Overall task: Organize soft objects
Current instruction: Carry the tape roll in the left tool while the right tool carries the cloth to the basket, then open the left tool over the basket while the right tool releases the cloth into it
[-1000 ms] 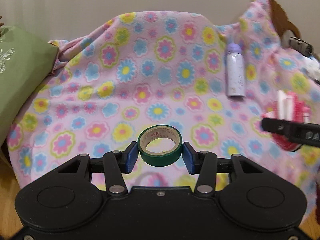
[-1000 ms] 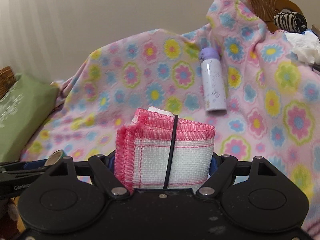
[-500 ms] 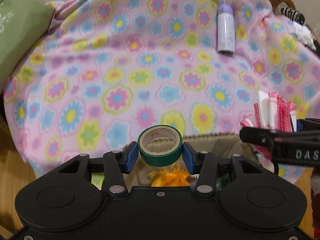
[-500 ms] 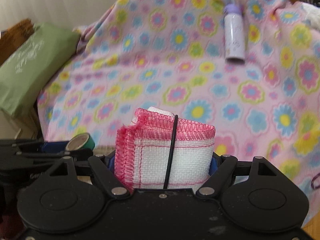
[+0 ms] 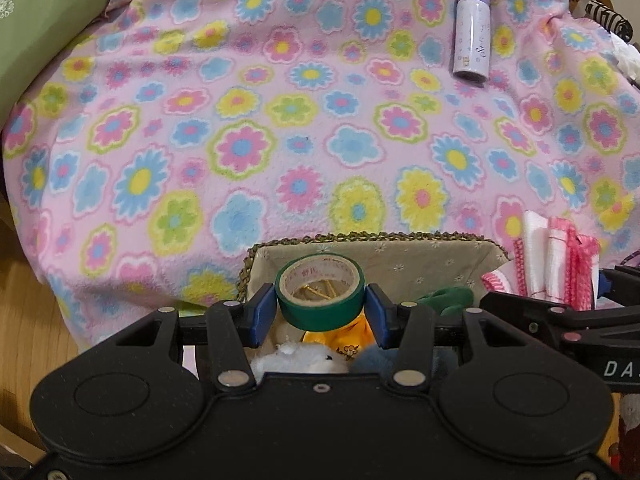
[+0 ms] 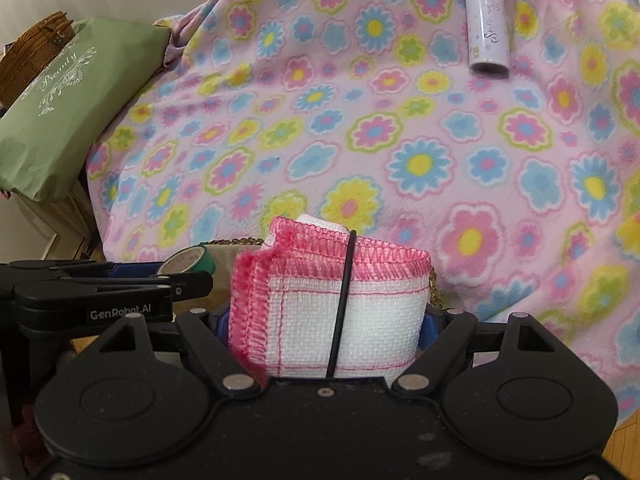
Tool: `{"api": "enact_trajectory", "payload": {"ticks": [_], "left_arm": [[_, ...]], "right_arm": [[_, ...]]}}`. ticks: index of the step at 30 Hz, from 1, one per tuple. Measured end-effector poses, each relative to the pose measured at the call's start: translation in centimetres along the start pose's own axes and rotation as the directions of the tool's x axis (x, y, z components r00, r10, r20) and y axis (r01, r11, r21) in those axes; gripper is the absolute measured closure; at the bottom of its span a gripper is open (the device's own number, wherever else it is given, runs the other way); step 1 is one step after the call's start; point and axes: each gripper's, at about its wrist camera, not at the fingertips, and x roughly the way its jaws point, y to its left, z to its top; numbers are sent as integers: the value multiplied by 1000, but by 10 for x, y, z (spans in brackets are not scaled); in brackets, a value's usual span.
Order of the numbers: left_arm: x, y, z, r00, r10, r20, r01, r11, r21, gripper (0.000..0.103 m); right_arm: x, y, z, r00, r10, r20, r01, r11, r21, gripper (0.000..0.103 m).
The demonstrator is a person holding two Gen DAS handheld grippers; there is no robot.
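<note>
My left gripper (image 5: 320,307) is shut on a green tape roll (image 5: 320,298) and holds it above a woven, fabric-lined basket (image 5: 420,258) at the blanket's near edge. The basket holds soft toys: orange (image 5: 340,340), white (image 5: 292,362), blue and green ones. My right gripper (image 6: 326,320) is shut on a folded white cloth with pink stitched edges (image 6: 332,304), bound by a black band, beside the basket's right side. The cloth (image 5: 556,260) also shows in the left wrist view, and the tape roll (image 6: 188,261) in the right wrist view.
A pink flowered fleece blanket (image 5: 280,120) covers the surface ahead. A purple bottle (image 5: 472,36) lies on it at the far right. A green pillow (image 6: 68,112) lies at the left, with a wicker basket (image 6: 36,48) behind it. Wooden floor (image 5: 32,320) lies below left.
Both grippers have pulled back and tilted down with their loads still held. The basket with soft toys has come into view under the left gripper.
</note>
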Motion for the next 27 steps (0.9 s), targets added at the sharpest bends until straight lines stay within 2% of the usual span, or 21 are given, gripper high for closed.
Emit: {"api": "enact_trajectory", "payload": {"ticks": [9, 12, 16, 20, 27], "left_arm": [[2, 0, -2, 1000, 1, -13, -1, 1000, -7, 54], [0, 0, -2, 1000, 8, -5, -8, 1000, -7, 49], [-4, 0, -3, 1000, 16, 11, -15, 1000, -13, 49], [-9, -2, -5, 999, 21, 27, -21, 1000, -11, 49], [-20, -10, -11, 997, 40, 65, -40, 999, 8, 47]], "right_arm": [[4, -1, -1, 1000, 2, -9, -2, 1000, 0, 21], [1, 1, -1, 1000, -15, 11, 15, 1000, -23, 21], [-3, -1, -2, 999, -32, 29, 33, 999, -22, 21], [-9, -7, -3, 992, -96, 77, 97, 995, -16, 21], [-28, -10, -6, 986, -104, 134, 104, 995, 4, 21]]}}
